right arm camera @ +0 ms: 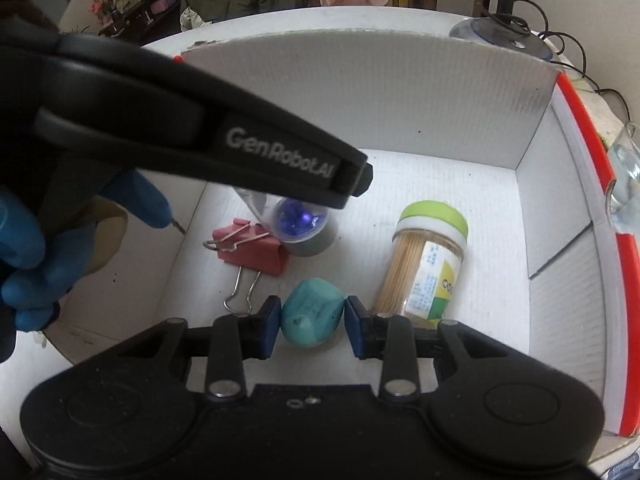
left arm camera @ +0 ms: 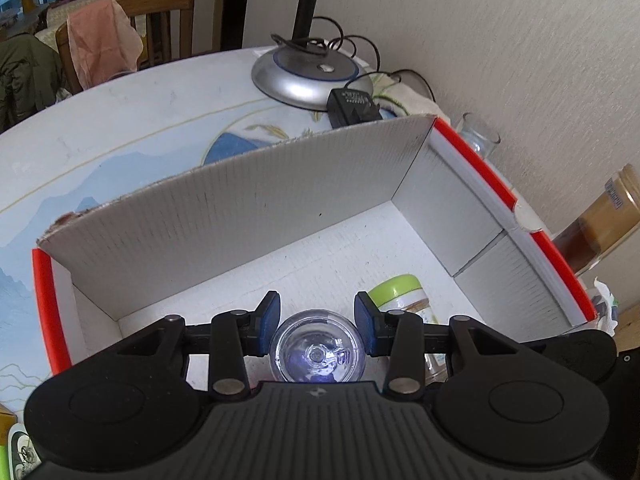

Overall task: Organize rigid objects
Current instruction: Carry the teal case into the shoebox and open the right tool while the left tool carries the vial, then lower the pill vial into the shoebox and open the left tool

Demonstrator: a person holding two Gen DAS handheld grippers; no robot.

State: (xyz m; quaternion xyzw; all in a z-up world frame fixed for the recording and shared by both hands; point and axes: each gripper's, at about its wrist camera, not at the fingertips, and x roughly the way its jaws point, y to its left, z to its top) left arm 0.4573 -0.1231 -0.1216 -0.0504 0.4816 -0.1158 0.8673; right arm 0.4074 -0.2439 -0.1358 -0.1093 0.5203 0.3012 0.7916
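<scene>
A: Only clear text is on the left gripper (right arm camera: 316,216), seen from the right wrist camera: its black side arm reads "GenRobot.AI" in pale letters.

B: The toothpick jar (right arm camera: 424,264) has a label with small print on white, green and yellow, too blurred to read. The brown bottle (left arm camera: 600,220) by the wall carries a label strip too, equally unreadable.

The toothpick jar (left arm camera: 404,300) is half hidden behind the left gripper (left arm camera: 316,320) in the left wrist view, and its foot is covered by the right gripper (right arm camera: 312,316) in the right wrist view. The clip (right arm camera: 252,252) is partly overlapped by the clear capsule (right arm camera: 298,224). The glass (right arm camera: 626,176) is cut by the frame edge. The jar's label print is too small to be read.
</scene>
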